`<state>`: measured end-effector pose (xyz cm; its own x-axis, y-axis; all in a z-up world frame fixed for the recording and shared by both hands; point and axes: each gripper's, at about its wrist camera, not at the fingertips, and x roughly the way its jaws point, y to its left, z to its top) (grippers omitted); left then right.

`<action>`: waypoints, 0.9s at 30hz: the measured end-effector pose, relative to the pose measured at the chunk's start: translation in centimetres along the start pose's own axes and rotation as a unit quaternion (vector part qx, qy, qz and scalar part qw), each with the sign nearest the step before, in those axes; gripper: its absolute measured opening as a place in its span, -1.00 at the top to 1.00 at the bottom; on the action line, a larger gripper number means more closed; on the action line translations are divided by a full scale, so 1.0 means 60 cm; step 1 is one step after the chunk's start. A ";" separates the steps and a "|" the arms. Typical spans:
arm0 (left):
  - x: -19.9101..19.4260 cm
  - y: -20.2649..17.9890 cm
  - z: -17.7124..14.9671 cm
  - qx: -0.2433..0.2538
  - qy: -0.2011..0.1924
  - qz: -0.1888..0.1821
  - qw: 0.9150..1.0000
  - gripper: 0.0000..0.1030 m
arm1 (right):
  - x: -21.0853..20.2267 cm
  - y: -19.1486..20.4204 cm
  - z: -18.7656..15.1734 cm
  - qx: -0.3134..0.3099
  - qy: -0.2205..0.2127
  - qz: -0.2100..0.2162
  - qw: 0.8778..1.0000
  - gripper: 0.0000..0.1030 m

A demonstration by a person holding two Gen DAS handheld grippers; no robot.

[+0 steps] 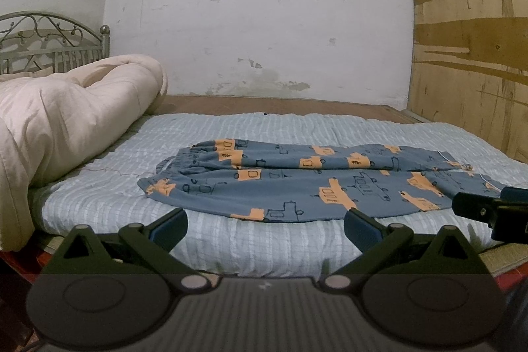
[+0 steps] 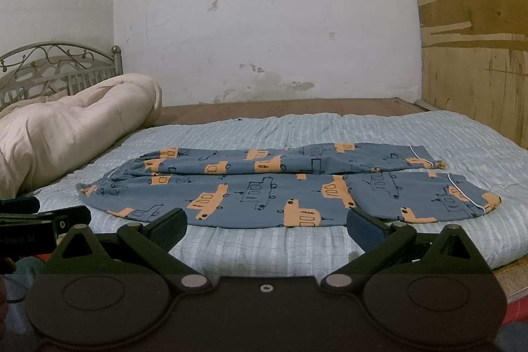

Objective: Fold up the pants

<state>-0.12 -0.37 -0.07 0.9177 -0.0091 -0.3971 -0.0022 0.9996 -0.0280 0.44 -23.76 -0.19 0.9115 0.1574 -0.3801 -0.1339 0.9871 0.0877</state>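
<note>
Blue pants point(image 1: 297, 183) printed with orange and outlined vehicles lie flat on the bed, waistband to the left, both legs stretched to the right. In the right wrist view the same pants point(image 2: 264, 187) show their white-piped cuffs at the right. My left gripper point(image 1: 265, 228) is open, low over the front edge of the bedcover, just short of the pants' near side. My right gripper point(image 2: 267, 228) is open too, in front of the near leg. Neither holds anything. In the left wrist view the right gripper's body point(image 1: 488, 210) shows at the right edge.
A pale blue striped bedcover point(image 1: 264, 131) lies over the bed. A rolled cream duvet point(image 1: 66, 121) sits at the left by the metal headboard point(image 1: 49, 38). A white wall stands behind, and a plywood panel point(image 1: 468, 55) at the right.
</note>
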 end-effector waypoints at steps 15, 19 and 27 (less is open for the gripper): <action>-0.001 -0.003 -0.001 0.001 0.001 -0.001 1.000 -0.99 | 0.001 0.000 -0.001 0.000 0.000 0.001 1.000 -0.99; -0.001 -0.003 -0.001 0.002 0.001 -0.001 1.000 -0.99 | 0.001 -0.001 -0.001 0.001 0.000 0.000 1.000 -0.99; -0.001 -0.003 -0.001 0.002 0.001 -0.001 1.000 -0.99 | 0.001 -0.001 -0.001 0.002 0.001 0.000 1.000 -0.99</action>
<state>-0.19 -0.54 -0.08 0.9169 -0.0108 -0.3990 0.0006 0.9997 -0.0258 0.45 -23.80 -0.27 0.9110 0.1581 -0.3810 -0.1332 0.9869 0.0910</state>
